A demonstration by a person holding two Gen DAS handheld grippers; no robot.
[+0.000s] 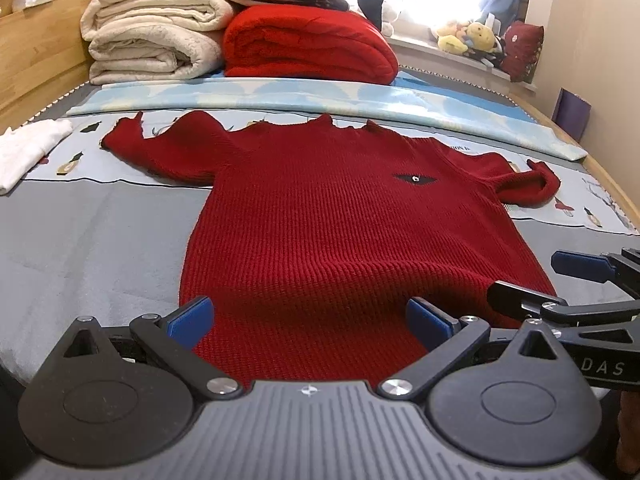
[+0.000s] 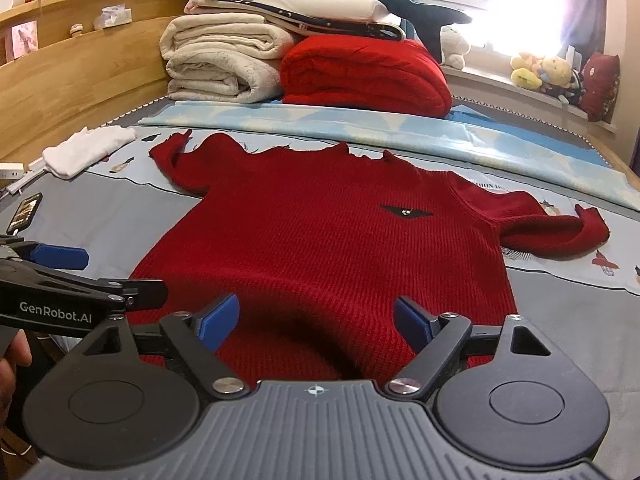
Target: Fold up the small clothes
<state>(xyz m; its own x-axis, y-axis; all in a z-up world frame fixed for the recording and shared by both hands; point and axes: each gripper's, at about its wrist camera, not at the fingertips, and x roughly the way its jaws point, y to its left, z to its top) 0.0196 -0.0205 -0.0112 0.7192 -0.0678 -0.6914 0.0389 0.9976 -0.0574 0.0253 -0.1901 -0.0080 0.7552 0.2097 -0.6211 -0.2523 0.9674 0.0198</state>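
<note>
The bed [image 1: 80,240] carried everything. Along its far edge sat a stack of folded cream blankets [image 1: 152,40] with a folded red blanket [image 1: 308,44] just beside it. A red knitted sweater [image 1: 320,220] lay flat and face up in the middle of the bed, its collar toward the far edge, both sleeves spread out and its hem at the near edge. A small white garment [image 1: 28,148] lay near the bed's left edge, apart from the sweater. The left gripper [image 1: 308,320] hung over the hem with its jaws spread wide, holding nothing. The right gripper [image 2: 316,320] was likewise wide open over the hem, empty. A phone [image 2: 25,211] lay at the left edge.
</note>
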